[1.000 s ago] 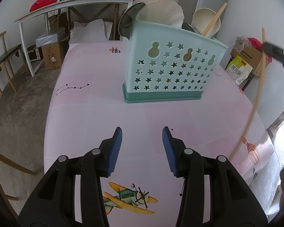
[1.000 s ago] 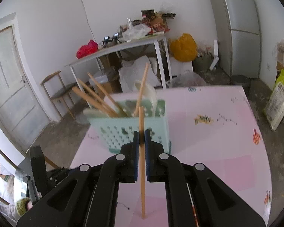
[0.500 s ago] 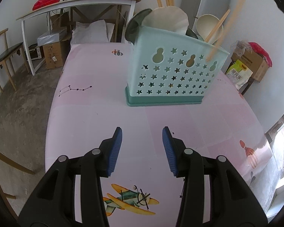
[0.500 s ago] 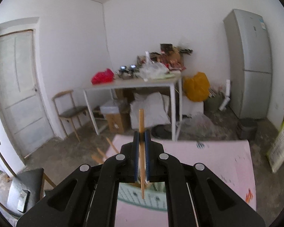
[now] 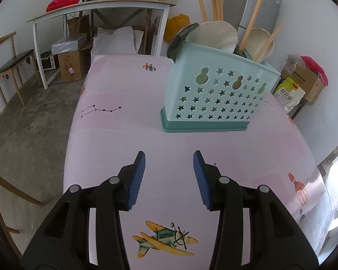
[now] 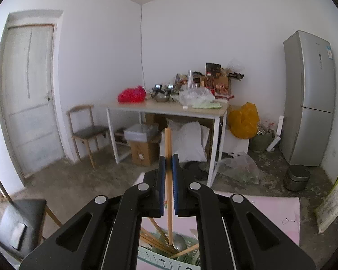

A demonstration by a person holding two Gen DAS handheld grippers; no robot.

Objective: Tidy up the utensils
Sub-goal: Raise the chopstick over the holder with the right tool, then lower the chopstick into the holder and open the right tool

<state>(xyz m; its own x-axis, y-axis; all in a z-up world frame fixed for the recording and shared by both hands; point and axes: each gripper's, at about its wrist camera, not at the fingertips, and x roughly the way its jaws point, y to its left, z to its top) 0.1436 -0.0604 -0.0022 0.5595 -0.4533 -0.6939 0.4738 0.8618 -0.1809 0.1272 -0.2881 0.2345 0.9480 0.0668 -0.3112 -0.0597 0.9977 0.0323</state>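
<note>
While the right gripper (image 6: 168,175) is held above the utensil basket (image 5: 216,94), a single wooden chopstick (image 6: 168,148) is kept between its blue pads, which are closed narrowly on it. The long axis of the chopstick is nearly upright: its top end rises above the fingers, and its lower end points down into the basket, which is seen in the right wrist view directly below the jaws. It cannot be told if the tip already touches the bottom or only hangs among the other utensils. In the basket several other chopsticks, a metal ladle (image 6: 179,244) and pale scoops (image 5: 214,37) are already standing, and they lean in different directions.

The left gripper (image 5: 169,175) is wide open and holds nothing. It is placed low over the near part of the pink table (image 5: 115,135), and the basket stands beyond it, a little to the right, well apart from its fingers.

The coming move is judged to depend on one relation: the basket opening lies straight under the held chopstick, along its own axis. So only a lowering and an opening of the right jaws seems to be needed, and the right hand is clearly the one concerned. A possible risk is that the tip is caught on the ladle or on the crossed sticks.
</note>
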